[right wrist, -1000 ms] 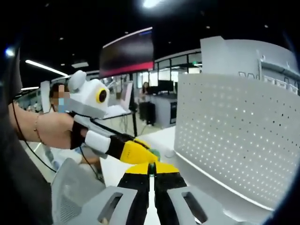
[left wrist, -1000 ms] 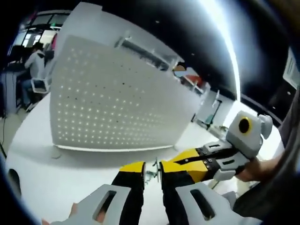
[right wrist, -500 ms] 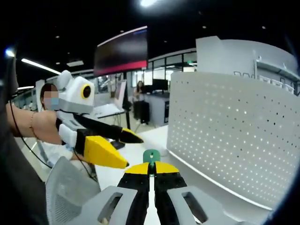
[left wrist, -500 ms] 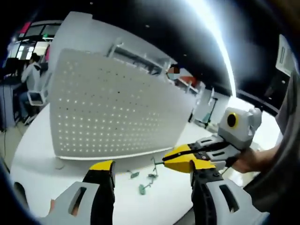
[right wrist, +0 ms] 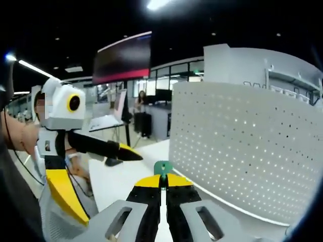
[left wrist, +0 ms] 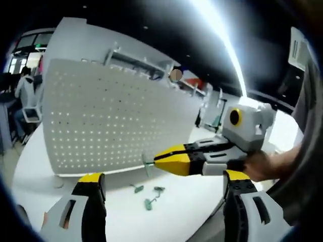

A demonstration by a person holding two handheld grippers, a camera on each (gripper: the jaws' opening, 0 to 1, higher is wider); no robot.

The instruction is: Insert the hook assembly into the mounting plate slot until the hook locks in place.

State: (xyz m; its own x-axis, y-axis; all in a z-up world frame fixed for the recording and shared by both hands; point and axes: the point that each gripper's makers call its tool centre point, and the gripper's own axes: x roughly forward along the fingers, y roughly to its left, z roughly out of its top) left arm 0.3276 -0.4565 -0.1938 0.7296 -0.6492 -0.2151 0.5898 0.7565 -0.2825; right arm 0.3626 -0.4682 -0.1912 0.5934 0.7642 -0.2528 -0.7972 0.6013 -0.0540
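Note:
The white pegboard mounting plate (left wrist: 116, 121) stands upright on the white table (left wrist: 192, 217); the right gripper view has the plate (right wrist: 242, 146) on its right side. My right gripper (right wrist: 162, 180) is shut on a hook assembly with a green base (right wrist: 162, 168). In the left gripper view the right gripper (left wrist: 157, 161) reaches in from the right and holds the hook (left wrist: 147, 164) just short of the plate's lower edge. My left gripper (left wrist: 162, 176) is wide open with nothing between its jaws. It appears as the left gripper (right wrist: 115, 190) at the left of the right gripper view.
Three loose green hook parts (left wrist: 150, 201) lie on the table in front of the plate. A hand (left wrist: 262, 164) holds the right gripper. Behind are office desks, a seated person (left wrist: 22, 91) and a dark hanging screen (right wrist: 123, 58).
My left gripper has let go of the hook and opened wide. The right gripper stays shut on the hook and has carried it closer to the plate.

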